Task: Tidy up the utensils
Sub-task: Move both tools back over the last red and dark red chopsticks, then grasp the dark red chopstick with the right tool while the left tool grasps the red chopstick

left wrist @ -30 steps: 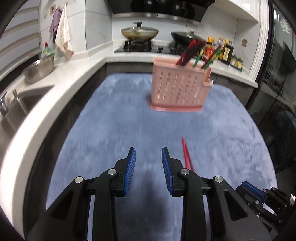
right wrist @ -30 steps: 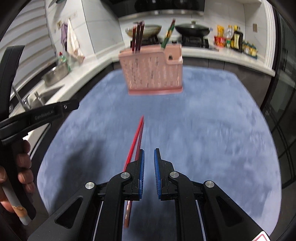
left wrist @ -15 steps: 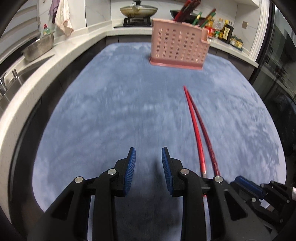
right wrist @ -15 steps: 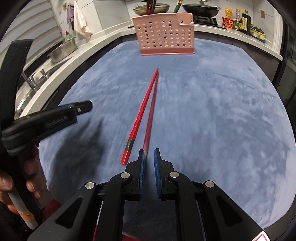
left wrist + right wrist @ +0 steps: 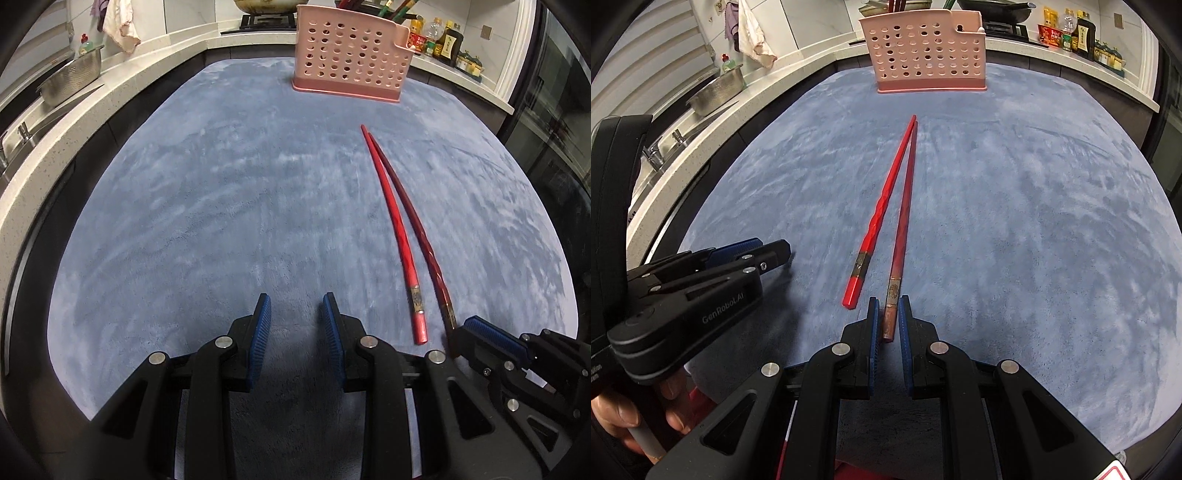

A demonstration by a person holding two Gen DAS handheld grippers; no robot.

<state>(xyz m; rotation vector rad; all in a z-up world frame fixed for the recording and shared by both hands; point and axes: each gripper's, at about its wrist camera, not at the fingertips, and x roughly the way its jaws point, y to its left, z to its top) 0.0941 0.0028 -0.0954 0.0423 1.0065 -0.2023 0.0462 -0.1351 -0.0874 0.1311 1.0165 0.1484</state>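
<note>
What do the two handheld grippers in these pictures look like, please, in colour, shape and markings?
Both are matte black plastic with angular, jointed linkages and round silver pivot pins. The left gripper has two slim fingers faced with ribbed blue pads, as does the right gripper. In the right wrist view the left gripper's side carries pale "GenRobot.AI" lettering. No cables are visible.

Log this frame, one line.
left gripper open, empty | right gripper astride darker chopstick end | brighter chopstick on mat | pink holder beyond
</note>
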